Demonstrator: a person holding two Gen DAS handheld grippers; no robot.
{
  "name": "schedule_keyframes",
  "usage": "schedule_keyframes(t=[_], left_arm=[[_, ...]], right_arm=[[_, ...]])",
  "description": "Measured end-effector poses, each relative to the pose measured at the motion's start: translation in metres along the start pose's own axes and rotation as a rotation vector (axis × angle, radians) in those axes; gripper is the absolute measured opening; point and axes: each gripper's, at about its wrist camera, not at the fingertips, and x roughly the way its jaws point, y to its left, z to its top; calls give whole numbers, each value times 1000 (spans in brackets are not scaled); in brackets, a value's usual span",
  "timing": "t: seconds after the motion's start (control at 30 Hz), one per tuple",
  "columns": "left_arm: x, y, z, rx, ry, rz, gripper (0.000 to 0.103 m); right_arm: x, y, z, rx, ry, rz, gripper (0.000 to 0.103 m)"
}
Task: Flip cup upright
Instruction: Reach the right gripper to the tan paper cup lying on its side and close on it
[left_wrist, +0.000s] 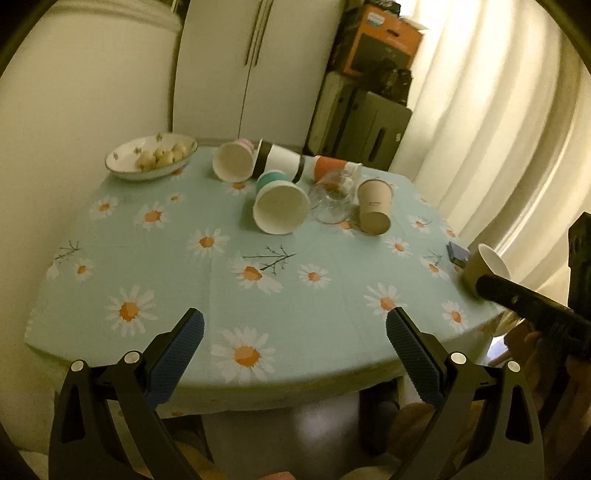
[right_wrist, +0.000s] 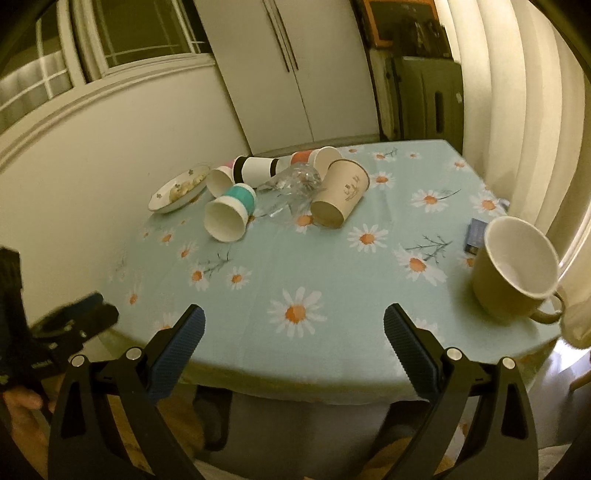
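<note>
Both tools are held wide open, and nothing is gripped by either one. The left tool (left_wrist: 294, 325) and the right tool (right_wrist: 294, 322) are kept back at the near edge of the worktop (right_wrist: 332, 266).

An olive mug (right_wrist: 513, 275) is seen standing with its mouth up, near the right edge of the worktop, beside a small dark blue box (right_wrist: 476, 236). Further back, a bunch of cups is found lying on their sides. A teal-banded cup (left_wrist: 281, 206) is at the front, with its open mouth facing the tools. A tan paper cup (left_wrist: 375, 210) is beside it, and a tipped clear glass (left_wrist: 332, 201) lies between the two. A bowl of food (left_wrist: 149, 158) is set far to the left.

One lying cup should probably be picked next. The teal-banded cup looks easiest to reach. It should be gripped gently across its side, because paper can be squashed. It should then be turned until its mouth faces up. The glass should not be bumped.
</note>
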Motion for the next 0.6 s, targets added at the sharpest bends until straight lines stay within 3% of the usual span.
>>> schedule_keyframes(t=[0.17, 0.37, 0.6], left_arm=[[20, 10, 30, -36, 43, -45, 96], [41, 11, 64, -59, 74, -106, 96], [83, 11, 84, -109, 194, -197, 96]], right_arm=[[25, -9, 40, 44, 43, 15, 96], [67, -37, 82, 218, 137, 95, 96], [115, -64, 120, 317, 224, 63, 88]])
